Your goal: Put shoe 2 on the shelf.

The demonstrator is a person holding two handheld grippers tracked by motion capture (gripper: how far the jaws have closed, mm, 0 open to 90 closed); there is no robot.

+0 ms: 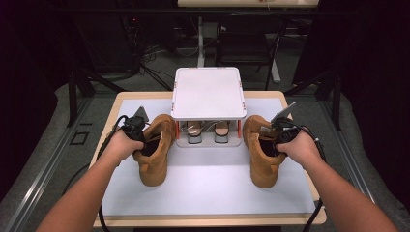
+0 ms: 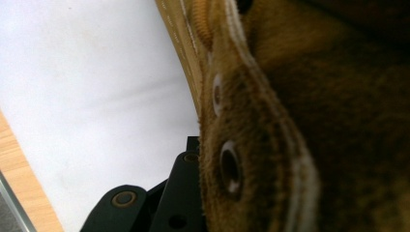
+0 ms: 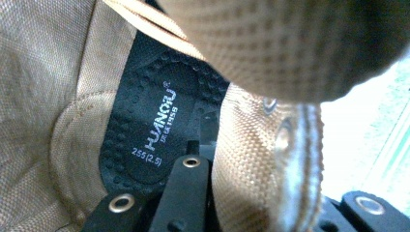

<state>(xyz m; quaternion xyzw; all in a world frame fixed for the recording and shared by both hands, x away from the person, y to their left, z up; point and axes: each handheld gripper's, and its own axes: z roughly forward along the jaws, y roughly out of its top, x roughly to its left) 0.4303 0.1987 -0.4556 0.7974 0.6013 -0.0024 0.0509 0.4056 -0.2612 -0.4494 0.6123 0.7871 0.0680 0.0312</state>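
Observation:
Two tan suede boots stand on the white mat, toes toward me. My left gripper (image 1: pixel 144 139) is shut on the eyelet edge of the left boot (image 1: pixel 155 164); in the left gripper view one black jaw lies against the outside of the suede edge (image 2: pixel 251 159), and the other jaw is hidden inside the boot. My right gripper (image 1: pixel 272 141) is shut on the side wall of the right boot (image 1: pixel 261 166). In the right gripper view one jaw is inside over the black insole (image 3: pixel 154 125) and the other outside, with the mesh-lined wall (image 3: pixel 251 159) pinched between them.
A small white shoe rack (image 1: pixel 208 92) stands at the back middle between the boots, with a pair of shoes (image 1: pixel 208 131) on its lower level. The white mat (image 1: pixel 208 191) covers a wooden table (image 1: pixel 212 221). Dark floor, cables and frames lie beyond.

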